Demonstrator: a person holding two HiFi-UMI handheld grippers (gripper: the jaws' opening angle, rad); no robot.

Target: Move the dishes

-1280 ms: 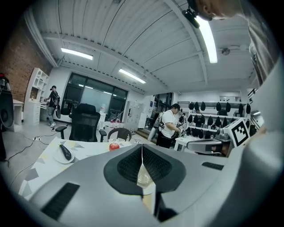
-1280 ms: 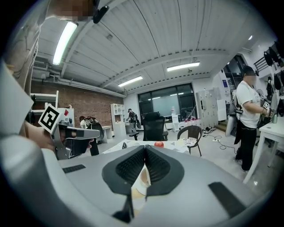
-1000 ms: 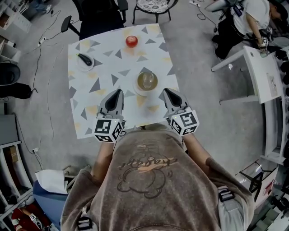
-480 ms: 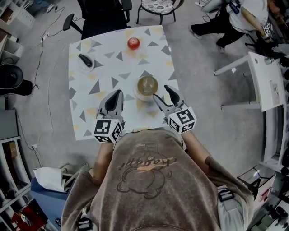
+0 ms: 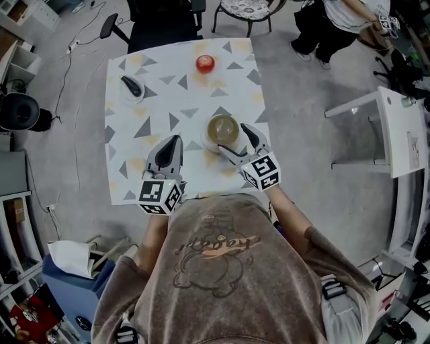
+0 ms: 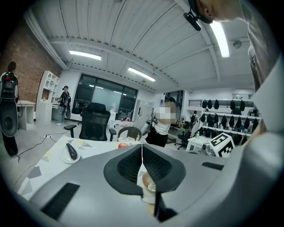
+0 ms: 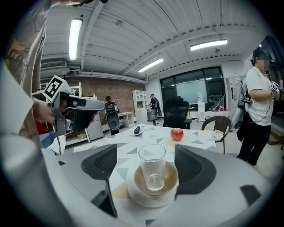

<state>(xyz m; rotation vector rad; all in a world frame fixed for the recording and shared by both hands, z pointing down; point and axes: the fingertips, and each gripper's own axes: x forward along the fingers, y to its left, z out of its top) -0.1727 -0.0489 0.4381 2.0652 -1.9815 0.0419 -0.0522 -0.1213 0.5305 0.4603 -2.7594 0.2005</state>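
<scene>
The square counter (image 5: pixel 121 175), covered in a white cloth with grey and yellow triangles, fills the middle of the head view. A black office chair (image 5: pixel 161 20) and a round patterned chair (image 5: pixel 243 8) stand at its far edge.

The left gripper (image 5: pixel 176 140) hangs over the counter's near edge. In its own view the left gripper's (image 6: pixel 142 150) jaws are pressed together along one seam, with nothing between them.

The right gripper (image 5: pixel 235 140) sits at the near right of the stacked dishes. In its own view the right gripper's (image 7: pixel 146 165) jaws are spread wide and hold nothing. The stack stands in the gap just ahead of them, and I cannot tell whether either jaw touches it.

The stack stands right of the counter's middle: a white round plate (image 7: pixel 148 197) carries a brown shallow bowl (image 7: pixel 169 179), and an upright clear drinking glass (image 7: pixel 151 164) stands in the bowl.

Well apart near the far left corner, a small white saucer (image 5: pixel 127 94) holds a dark oblong object (image 5: pixel 131 85). A red apple (image 5: pixel 205 64) lies near the far edge.
</scene>
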